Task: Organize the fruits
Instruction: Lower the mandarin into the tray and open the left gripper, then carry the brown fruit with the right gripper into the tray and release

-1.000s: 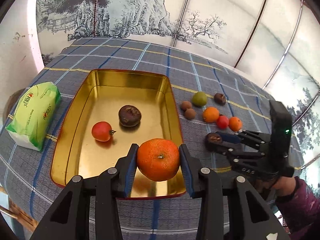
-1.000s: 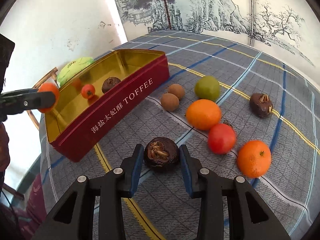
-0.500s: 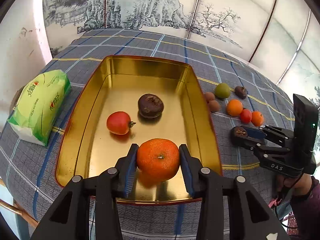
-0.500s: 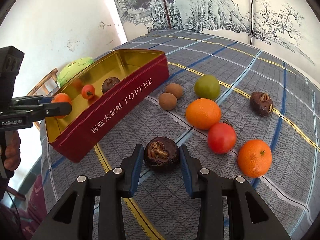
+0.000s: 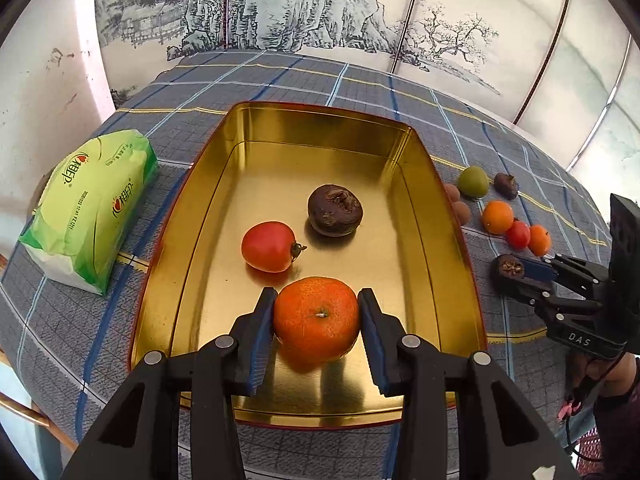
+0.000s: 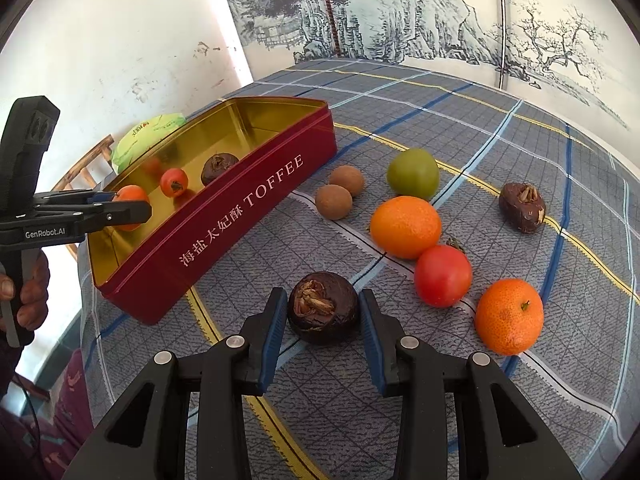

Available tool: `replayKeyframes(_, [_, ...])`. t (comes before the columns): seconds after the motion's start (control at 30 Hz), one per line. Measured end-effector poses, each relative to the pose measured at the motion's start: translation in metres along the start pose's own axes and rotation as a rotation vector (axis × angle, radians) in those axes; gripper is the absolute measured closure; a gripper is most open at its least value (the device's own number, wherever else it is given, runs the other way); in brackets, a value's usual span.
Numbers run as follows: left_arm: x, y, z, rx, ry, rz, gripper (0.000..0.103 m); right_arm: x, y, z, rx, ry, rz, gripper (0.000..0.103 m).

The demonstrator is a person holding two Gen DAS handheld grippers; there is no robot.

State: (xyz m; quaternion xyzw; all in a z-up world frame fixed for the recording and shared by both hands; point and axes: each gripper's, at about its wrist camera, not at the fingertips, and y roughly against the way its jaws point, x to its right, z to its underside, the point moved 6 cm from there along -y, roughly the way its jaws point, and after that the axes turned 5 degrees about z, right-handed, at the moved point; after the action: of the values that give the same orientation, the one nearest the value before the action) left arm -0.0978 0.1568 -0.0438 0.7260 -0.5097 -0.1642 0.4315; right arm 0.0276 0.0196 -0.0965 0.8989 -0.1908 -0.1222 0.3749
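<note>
My left gripper (image 5: pixel 317 322) is shut on an orange mandarin (image 5: pixel 316 323) and holds it low over the near end of the gold toffee tin (image 5: pixel 452 240). A red tomato (image 5: pixel 269 246) and a dark brown fruit (image 5: pixel 335 216) lie in the tin. My right gripper (image 6: pixel 323 312) is shut on a dark brown fruit (image 6: pixel 322 307) at cloth level, right of the tin's red wall (image 6: pixel 224 224). It also shows in the left wrist view (image 5: pixel 510 268). Loose fruits lie on the cloth: an orange (image 6: pixel 405 226), a tomato (image 6: pixel 442 275), a mandarin (image 6: pixel 509 316).
More loose fruit lies past these: a green fruit (image 6: pixel 413 173), two small brown fruits (image 6: pixel 333 201), a dark fruit (image 6: pixel 522 207). A green tissue pack (image 5: pixel 92 208) lies left of the tin. The checked tablecloth (image 6: pixel 440 400) drops off at the near edge. A painted wall stands behind.
My left gripper has carried the mandarin forward over the tin's near rim and lower into the tin. My right gripper has stayed shut on the dark fruit, barely moving.
</note>
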Motion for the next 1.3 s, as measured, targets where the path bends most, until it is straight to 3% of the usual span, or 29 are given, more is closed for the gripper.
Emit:
replayKeyframes(0.4, [0.004, 0.008, -0.011, 0.05, -0.049, -0.048, 0.068, -0.001, 0.0, 0.0, 0.0, 0.003, 0.002, 0.066])
replayKeyframes(0.57, [0.01, 0.014, -0.011, 0.071, -0.068, -0.073, 0.062, 0.0, 0.0, 0.0, 0.0, 0.004, 0.005, 0.066])
replayKeyframes(0.8, [0.012, 0.026, -0.012, 0.115, -0.072, -0.1, 0.044, -0.001, 0.001, 0.0, -0.001, 0.015, 0.016, 0.066])
replayKeyframes(0.97, [0.0, 0.051, -0.016, 0.211, -0.014, -0.124, 0.025, -0.002, 0.001, 0.0, -0.001, 0.008, 0.018, 0.066])
replayKeyframes(1.3, [-0.005, 0.069, -0.01, 0.246, -0.025, -0.162, 0.018, -0.012, 0.022, -0.01, 0.02, -0.009, 0.01, 0.066])
